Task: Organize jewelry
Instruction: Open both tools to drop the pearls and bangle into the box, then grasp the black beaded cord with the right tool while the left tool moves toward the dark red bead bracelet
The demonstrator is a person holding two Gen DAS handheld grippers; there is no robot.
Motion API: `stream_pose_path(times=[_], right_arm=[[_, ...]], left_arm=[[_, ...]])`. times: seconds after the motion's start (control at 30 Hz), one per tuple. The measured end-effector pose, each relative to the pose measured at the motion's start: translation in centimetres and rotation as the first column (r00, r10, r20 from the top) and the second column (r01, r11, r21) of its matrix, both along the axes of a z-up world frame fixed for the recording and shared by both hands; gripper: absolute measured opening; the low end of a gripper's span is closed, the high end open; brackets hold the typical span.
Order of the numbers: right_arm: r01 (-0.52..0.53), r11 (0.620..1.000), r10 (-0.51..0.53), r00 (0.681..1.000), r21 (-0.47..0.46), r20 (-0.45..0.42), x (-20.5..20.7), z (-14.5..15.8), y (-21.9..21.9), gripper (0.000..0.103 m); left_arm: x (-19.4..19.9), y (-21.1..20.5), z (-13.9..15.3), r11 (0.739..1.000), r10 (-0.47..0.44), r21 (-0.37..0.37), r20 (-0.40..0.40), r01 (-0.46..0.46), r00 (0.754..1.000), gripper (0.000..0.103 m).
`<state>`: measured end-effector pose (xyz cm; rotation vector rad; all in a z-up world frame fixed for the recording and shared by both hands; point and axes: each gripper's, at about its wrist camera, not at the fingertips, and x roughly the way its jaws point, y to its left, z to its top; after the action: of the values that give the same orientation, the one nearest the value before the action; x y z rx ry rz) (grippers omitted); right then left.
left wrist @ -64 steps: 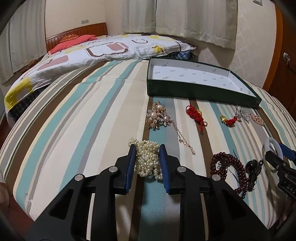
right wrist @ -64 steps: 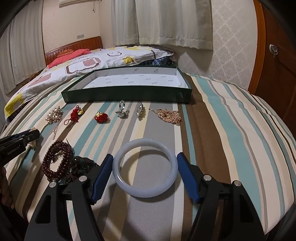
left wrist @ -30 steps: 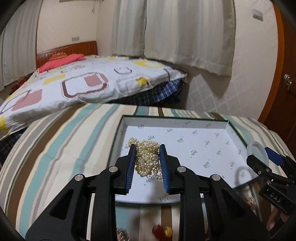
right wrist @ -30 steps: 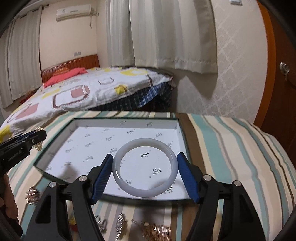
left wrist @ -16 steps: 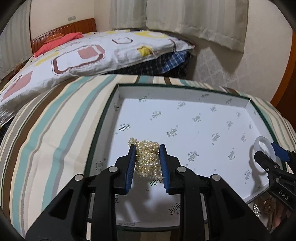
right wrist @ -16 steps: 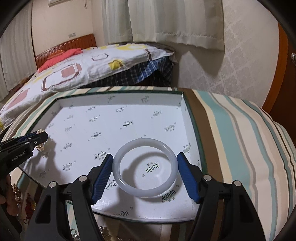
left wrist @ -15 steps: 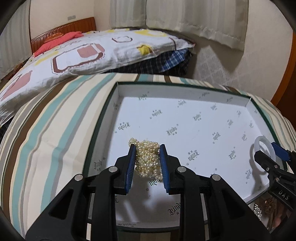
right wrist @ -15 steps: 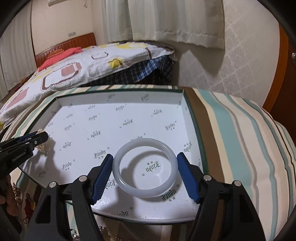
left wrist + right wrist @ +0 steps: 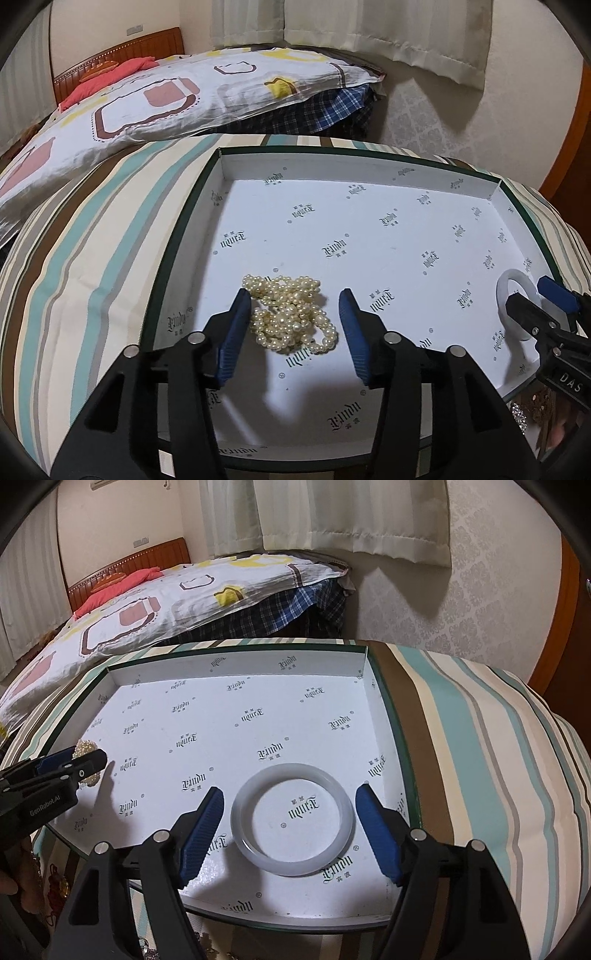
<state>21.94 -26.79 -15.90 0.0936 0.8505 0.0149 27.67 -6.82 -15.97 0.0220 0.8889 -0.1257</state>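
Note:
A heap of white pearl necklace [image 9: 291, 317] lies on the floor of the green-rimmed, white-lined box [image 9: 177, 258]. My left gripper [image 9: 294, 299] straddles it and its jaws are opening. The left pad brushes the beads and the right pad stands clear of them. In the right wrist view a pale jade bangle [image 9: 295, 867] lies flat on the box [image 9: 391, 716] floor between the blue pads of my right gripper [image 9: 290, 794], with a thin gap at each side. Each gripper shows in the other's view: the right gripper [image 9: 543, 306] and the left gripper [image 9: 88, 760].
The box sits on a striped bedcover [image 9: 92, 258]. More jewellery lies in front of the box: a sparkly piece [image 9: 521, 413] and a red knot [image 9: 55, 882]. A patterned quilt [image 9: 147, 96] lies beyond, and a wooden door [image 9: 569, 627] stands at the right.
The left jaws have spread and the pearls have dropped onto the box floor. The right jaws have widened slightly and the bangle now rests on the floor. Before that, both grippers lowered into the box.

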Motion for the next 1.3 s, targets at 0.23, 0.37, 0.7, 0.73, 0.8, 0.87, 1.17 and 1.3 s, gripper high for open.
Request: stream_pose_path(times=[0.23, 0.37, 0.7, 0.73, 0.8, 0.87, 1.17, 1.3], right_arm=[[0.01, 1.0, -0.01, 0.998, -0.002, 0.057, -1.4, 1.7, 0.1, 0.072], [0.008, 1.0, -0.007, 0.995, -0.01, 0.098, -3.3, 3.2, 0.6, 0.072], [0.035, 0.999, -0.033, 0.985, -0.011, 0.169, -11.7, 4.5, 2.7, 0.072], [0.039, 0.999, -0.037, 0.984, -0.007, 0.174, -12.6, 4.4, 3.0, 0.072], [0.043, 0.999, -0.042, 0.982, -0.001, 0.184, -14.2, 4.2, 3.5, 0.072], [0.045, 0.999, -0.044, 0.981, 0.002, 0.19, -15.4, 4.0, 3.9, 0.072], [0.005, 1.0, -0.007, 0.986, 0.01, 0.165, -19.2, 2.1, 6.2, 0.072], [-0.033, 0.999, 0.032, 0.988, 0.003, 0.148, -20.1, 1.4, 7.6, 0.072]], left_arm=[[-1.7, 0.1, 1.7, 1.0, 0.013, -0.001, 0.055, -0.013, 0.998, 0.06], [-4.2, 0.7, 3.7, 0.999, 0.019, -0.029, 0.109, -0.016, 0.994, 0.06], [-12.3, 2.8, 6.4, 0.998, 0.056, -0.046, 0.199, -0.048, 0.978, 0.06], [-13.3, 3.2, 6.4, 0.998, 0.061, -0.045, 0.201, -0.053, 0.978, 0.06], [-14.5, 3.7, 6.4, 0.997, 0.065, -0.05, 0.203, -0.056, 0.977, 0.06], [-16.1, 4.1, 6.3, 0.998, 0.067, -0.036, 0.215, -0.06, 0.974, 0.06], [-21.4, 6.2, 4.9, 0.996, 0.094, -0.016, 0.195, -0.092, 0.976, 0.06], [-22.7, 6.7, 4.4, 0.995, 0.095, -0.011, 0.179, -0.094, 0.979, 0.06]])
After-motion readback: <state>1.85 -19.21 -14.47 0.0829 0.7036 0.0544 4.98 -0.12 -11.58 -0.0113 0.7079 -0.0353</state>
